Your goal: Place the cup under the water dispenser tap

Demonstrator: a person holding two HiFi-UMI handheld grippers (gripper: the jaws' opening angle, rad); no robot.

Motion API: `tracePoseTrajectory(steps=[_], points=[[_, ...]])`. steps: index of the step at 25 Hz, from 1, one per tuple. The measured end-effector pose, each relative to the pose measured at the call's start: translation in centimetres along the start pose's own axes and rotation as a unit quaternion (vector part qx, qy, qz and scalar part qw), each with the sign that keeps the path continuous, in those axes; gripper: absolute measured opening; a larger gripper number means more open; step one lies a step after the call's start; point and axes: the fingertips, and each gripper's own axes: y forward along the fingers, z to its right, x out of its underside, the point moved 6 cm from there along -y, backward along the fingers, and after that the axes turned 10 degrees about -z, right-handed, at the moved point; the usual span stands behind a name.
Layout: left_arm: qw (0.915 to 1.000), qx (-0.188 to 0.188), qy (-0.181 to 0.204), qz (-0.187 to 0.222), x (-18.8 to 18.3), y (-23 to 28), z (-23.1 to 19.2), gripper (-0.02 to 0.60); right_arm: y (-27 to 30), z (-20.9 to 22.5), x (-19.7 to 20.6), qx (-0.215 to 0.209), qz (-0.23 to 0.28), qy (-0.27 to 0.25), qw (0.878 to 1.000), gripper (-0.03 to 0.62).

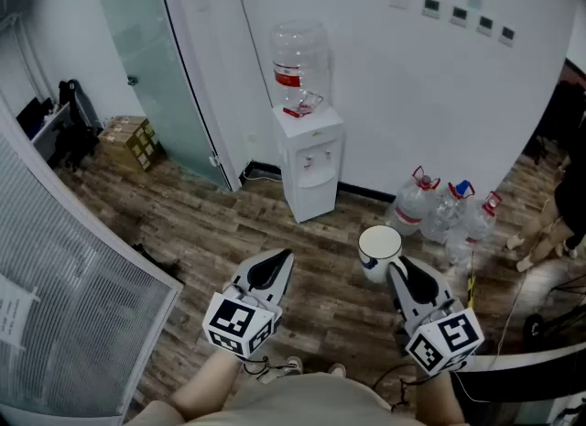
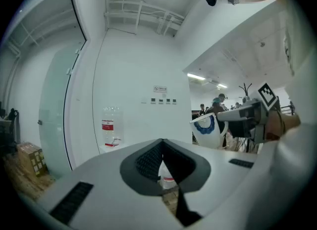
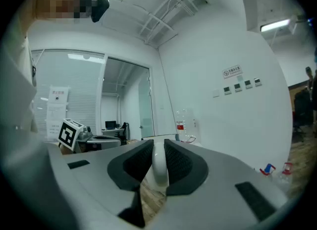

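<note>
Gripping the cup [image 1: 378, 248] by its handle [image 3: 159, 167], the right gripper [image 1: 396, 270] has its jaws drawn most of the way in, with the ribbed pads pressed on either flank of the white loop. The cup, white with a blue pattern on its side, hangs upright in the air ahead of the jaws, well apart from the water dispenser [image 1: 309, 166]. The dispenser stands at the far edge of the wooden floor [image 1: 220, 232], backed against the white wall [image 1: 385, 94], with an inverted water bottle [image 1: 298, 62] on top and its taps [image 1: 315, 153] facing the person. A cluster of spare water bottles [image 1: 441, 206] sits on the floor along the same wall edge, to the dispenser's right. The left gripper [image 1: 277, 265] is carried beside the right one, its jaws together with nothing between them. The cup looks like glazed ceramic: rigid, so it should not give under the pads, but smooth enough to swivel about a handle grip, and brittle if it knocks the dispenser's front or falls to the floor. It appears empty, so it is probably light. The handle seems the sensible hold — it leaves the mouth open and the body free to slide under a tap — though the weight hangs off to one side, so a level, unhurried carry seems wise.
</note>
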Motion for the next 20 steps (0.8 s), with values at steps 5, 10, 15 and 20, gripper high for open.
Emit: tracePoseTrajectory(steps=[5, 10, 15, 20], points=[[1.0, 0.0, -0.006, 0.003, 0.0, 0.3, 0.3, 0.006, 0.0, 0.2, 0.2, -0.014, 0.011, 0.017, 1.0, 0.074], [1.0, 0.002, -0.005, -0.006, 0.2, 0.7, 1.1, 0.006, -0.4, 0.6, 0.4, -0.016, 0.01, 0.015, 1.0, 0.072], [0.9999, 0.001, -0.003, -0.014, 0.3, 1.7, 2.3, 0.006, -0.9, 2.1, 0.7, -0.018, 0.008, 0.017, 1.0, 0.072], [0.9998, -0.006, -0.006, -0.019, 0.4, 3.1, 3.5, 0.006, -1.5, 4.0, 1.7, -0.025, 0.005, 0.024, 0.999, 0.072]])
